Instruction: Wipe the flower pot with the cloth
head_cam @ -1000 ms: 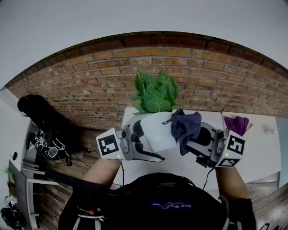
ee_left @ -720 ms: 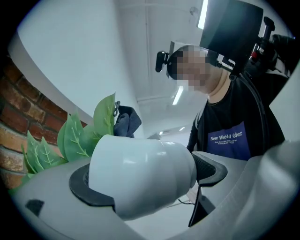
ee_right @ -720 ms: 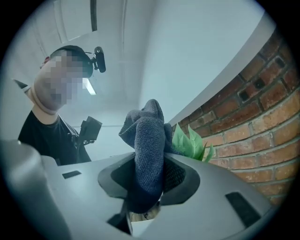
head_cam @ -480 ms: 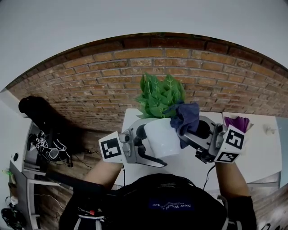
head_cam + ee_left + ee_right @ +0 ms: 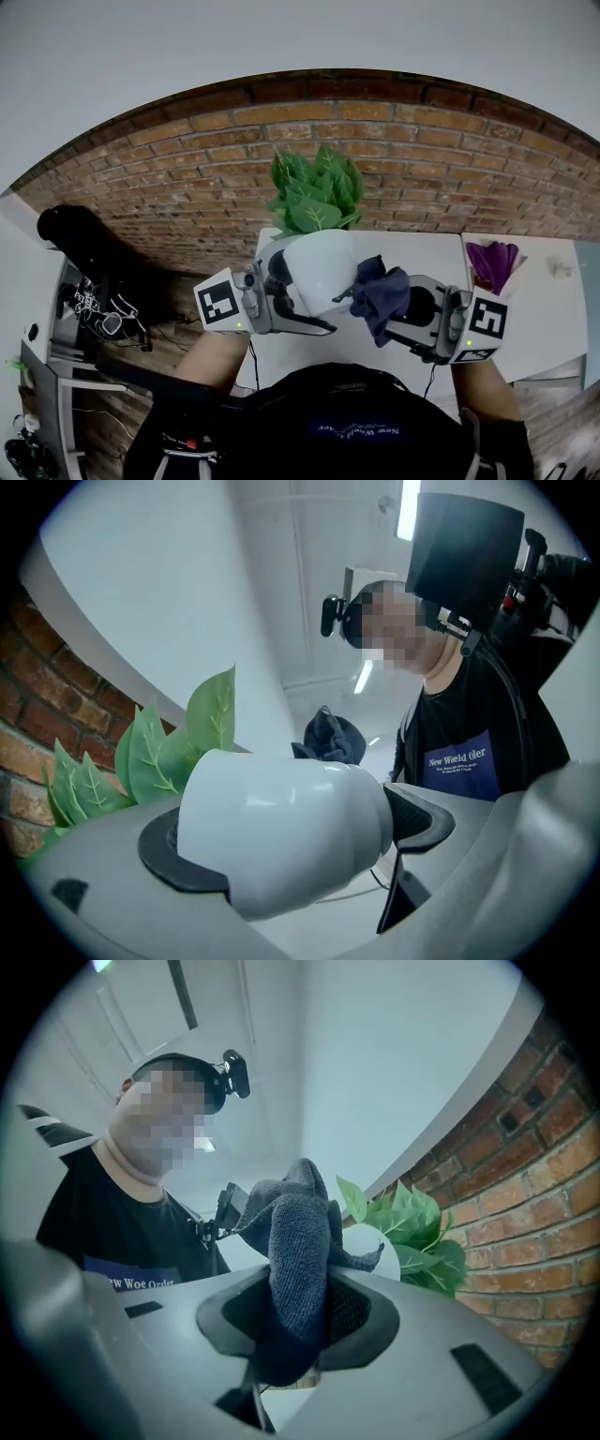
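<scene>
A white flower pot [image 5: 321, 268] with a green leafy plant [image 5: 314, 195] is held up in the air, tilted, over the white table [image 5: 422, 251]. My left gripper [image 5: 286, 281] is shut on the flower pot [image 5: 281, 832], pads against its sides. My right gripper [image 5: 389, 300] is shut on a dark blue cloth [image 5: 378, 296], which presses against the pot's right side. In the right gripper view the cloth [image 5: 300, 1260] bunches between the jaws, with the plant [image 5: 412, 1237] behind it.
A brick wall [image 5: 187, 178] runs behind the white table. A purple cloth [image 5: 492, 262] lies at the table's right part. Dark equipment and cables [image 5: 94, 300] sit on the floor at left. A person in a black shirt [image 5: 469, 752] stands behind both grippers.
The pot has tipped back to the left and risen a little. The right gripper with the cloth has slid down along the pot's right side.
</scene>
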The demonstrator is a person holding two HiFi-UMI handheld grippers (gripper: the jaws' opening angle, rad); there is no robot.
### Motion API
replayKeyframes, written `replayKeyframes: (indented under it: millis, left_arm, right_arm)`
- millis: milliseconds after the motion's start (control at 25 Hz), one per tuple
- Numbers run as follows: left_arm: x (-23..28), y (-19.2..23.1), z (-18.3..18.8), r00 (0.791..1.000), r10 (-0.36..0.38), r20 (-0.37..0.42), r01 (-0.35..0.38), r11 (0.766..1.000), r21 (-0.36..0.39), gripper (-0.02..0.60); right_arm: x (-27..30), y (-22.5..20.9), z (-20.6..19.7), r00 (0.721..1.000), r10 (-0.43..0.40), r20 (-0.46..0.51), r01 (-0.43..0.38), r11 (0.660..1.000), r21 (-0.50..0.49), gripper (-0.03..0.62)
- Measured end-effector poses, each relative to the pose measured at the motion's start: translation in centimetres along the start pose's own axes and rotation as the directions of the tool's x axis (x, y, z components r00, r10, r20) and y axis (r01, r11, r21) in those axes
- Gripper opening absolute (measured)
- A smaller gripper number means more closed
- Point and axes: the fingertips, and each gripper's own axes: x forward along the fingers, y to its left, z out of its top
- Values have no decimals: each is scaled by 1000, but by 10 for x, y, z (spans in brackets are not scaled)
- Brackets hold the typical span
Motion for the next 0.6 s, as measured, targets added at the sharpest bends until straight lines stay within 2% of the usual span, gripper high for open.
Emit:
replayKeyframes:
  millis: [160,280,400,600]
  left_arm:
    - [8,-20,4,997,-71,35,71,997,10,534]
    - [8,-25,11,992,-109,61,110,994,-7,534]
    - [8,-24,17,990,-100,104,103,994,-25,534]
    - [8,-24,16,990,-94,104,96,995,-18,534]
  right_arm:
    - [-11,-35,25,986,-102,135,95,994,56,107]
    - [6,-58,37,980,-153,130,148,988,42,107]
    - [11,-54,37,983,-139,122,137,990,28,107]
    - [6,-40,32,986,-118,121,115,993,37,107]
